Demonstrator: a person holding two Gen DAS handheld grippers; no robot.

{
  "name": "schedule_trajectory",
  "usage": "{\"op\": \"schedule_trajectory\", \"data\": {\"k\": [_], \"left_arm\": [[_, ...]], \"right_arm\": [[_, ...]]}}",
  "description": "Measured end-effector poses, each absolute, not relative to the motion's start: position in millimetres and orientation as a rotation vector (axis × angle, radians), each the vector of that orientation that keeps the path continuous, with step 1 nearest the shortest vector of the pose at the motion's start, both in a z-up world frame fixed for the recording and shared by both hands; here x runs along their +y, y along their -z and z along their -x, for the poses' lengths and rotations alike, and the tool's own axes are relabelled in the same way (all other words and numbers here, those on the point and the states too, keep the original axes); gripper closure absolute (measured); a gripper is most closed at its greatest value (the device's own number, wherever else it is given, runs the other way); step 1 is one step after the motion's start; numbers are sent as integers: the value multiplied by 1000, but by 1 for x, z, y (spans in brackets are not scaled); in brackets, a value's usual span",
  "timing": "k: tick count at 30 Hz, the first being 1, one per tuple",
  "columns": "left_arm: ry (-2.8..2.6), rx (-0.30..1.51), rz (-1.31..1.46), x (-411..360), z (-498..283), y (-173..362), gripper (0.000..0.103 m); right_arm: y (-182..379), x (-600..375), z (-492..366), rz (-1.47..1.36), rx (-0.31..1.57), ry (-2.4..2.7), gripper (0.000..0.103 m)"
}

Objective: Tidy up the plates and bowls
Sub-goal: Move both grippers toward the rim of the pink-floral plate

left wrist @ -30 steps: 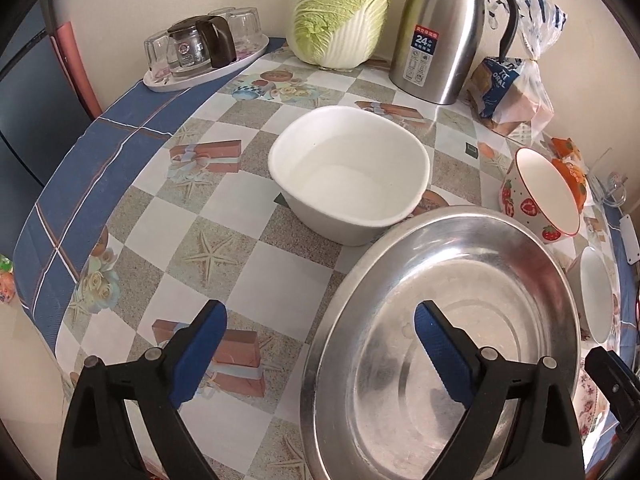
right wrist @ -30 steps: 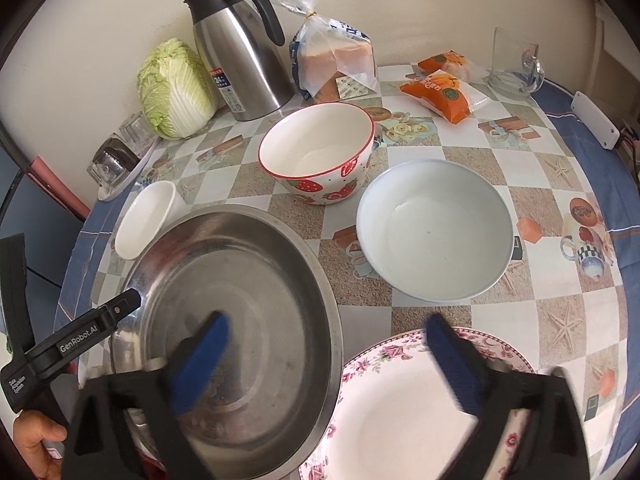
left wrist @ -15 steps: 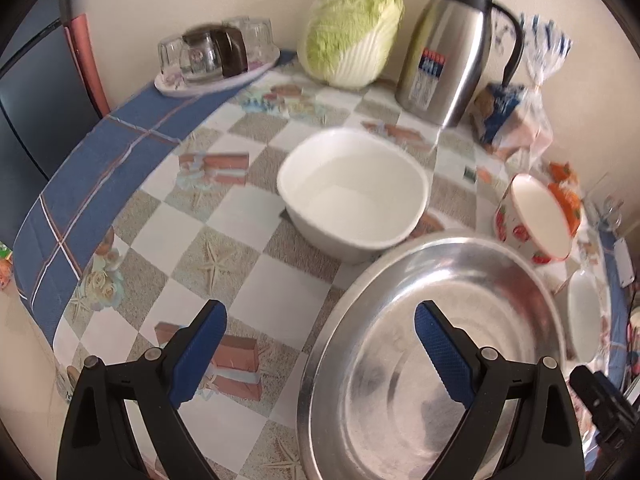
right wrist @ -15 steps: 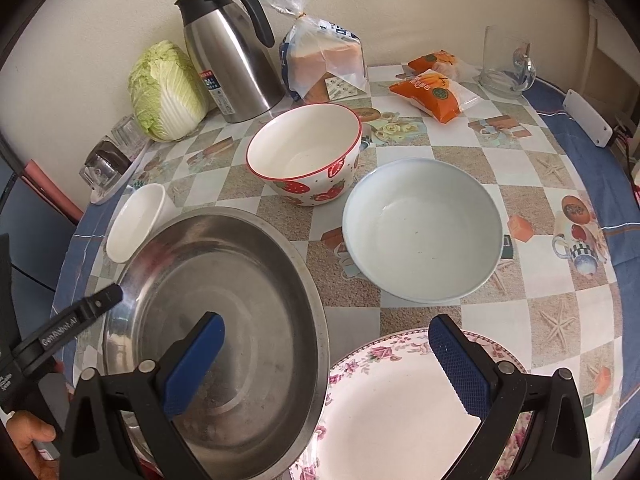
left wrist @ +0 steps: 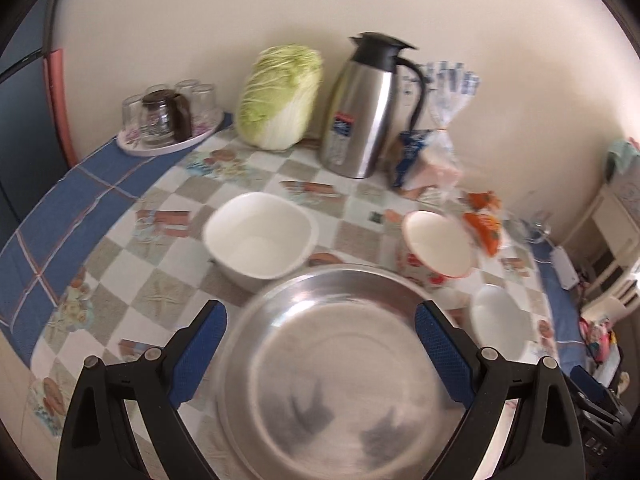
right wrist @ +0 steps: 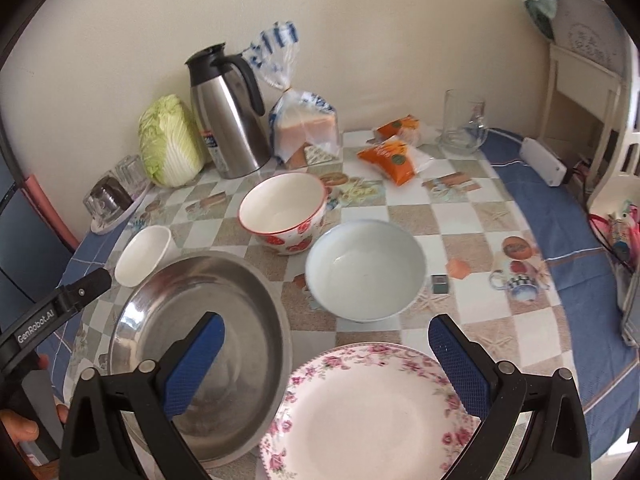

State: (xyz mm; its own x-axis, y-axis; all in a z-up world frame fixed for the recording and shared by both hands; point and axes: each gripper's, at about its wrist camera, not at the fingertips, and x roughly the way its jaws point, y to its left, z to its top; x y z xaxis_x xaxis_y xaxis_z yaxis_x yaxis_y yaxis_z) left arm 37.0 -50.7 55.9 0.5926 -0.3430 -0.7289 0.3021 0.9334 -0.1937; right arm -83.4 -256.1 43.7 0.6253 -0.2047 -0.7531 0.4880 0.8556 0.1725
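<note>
A wide steel basin (left wrist: 336, 368) (right wrist: 200, 344) sits at the table's near edge. My left gripper (left wrist: 320, 356) hovers open above it, holding nothing. Behind the basin stands a white squarish bowl (left wrist: 260, 236) (right wrist: 142, 256). A strawberry-patterned bowl (left wrist: 438, 246) (right wrist: 284, 210) is further right, then a pale round bowl (left wrist: 502, 326) (right wrist: 366, 270). A floral-rimmed plate (right wrist: 368, 412) lies nearest in the right wrist view, overlapping the basin's rim. My right gripper (right wrist: 324, 360) is open over the plate's far edge, empty. The left gripper's finger (right wrist: 72, 296) shows at the left edge there.
Along the wall stand a cabbage (left wrist: 280, 96), a steel thermos jug (left wrist: 368, 108), bagged bread (right wrist: 306, 128), orange snack packs (right wrist: 394, 152), a glass mug (right wrist: 464, 124) and a tray of upturned glasses (left wrist: 168, 120). A white power strip (right wrist: 544, 162) lies on the blue tablecloth border.
Both grippers have pulled back and risen, so the dishes look smaller and more wall shows. The left gripper now sits centred over the steel basin. No dish has moved.
</note>
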Motion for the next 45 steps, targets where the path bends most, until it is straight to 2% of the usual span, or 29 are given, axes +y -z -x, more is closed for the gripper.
{"op": "schedule_trajectory", "data": {"k": [12, 23, 29, 45], "left_arm": [[566, 949, 55, -104, 15, -51, 8], [680, 956, -32, -150, 67, -50, 8], [719, 960, -82, -169, 92, -44, 8], [585, 1163, -37, -173, 108, 8, 8]], "right_arm": [[-33, -308, 154, -454, 778, 636, 0], [-2, -342, 198, -592, 839, 706, 0], [14, -350, 207, -634, 899, 748, 0], [39, -355, 207, -709, 992, 739, 0]]}}
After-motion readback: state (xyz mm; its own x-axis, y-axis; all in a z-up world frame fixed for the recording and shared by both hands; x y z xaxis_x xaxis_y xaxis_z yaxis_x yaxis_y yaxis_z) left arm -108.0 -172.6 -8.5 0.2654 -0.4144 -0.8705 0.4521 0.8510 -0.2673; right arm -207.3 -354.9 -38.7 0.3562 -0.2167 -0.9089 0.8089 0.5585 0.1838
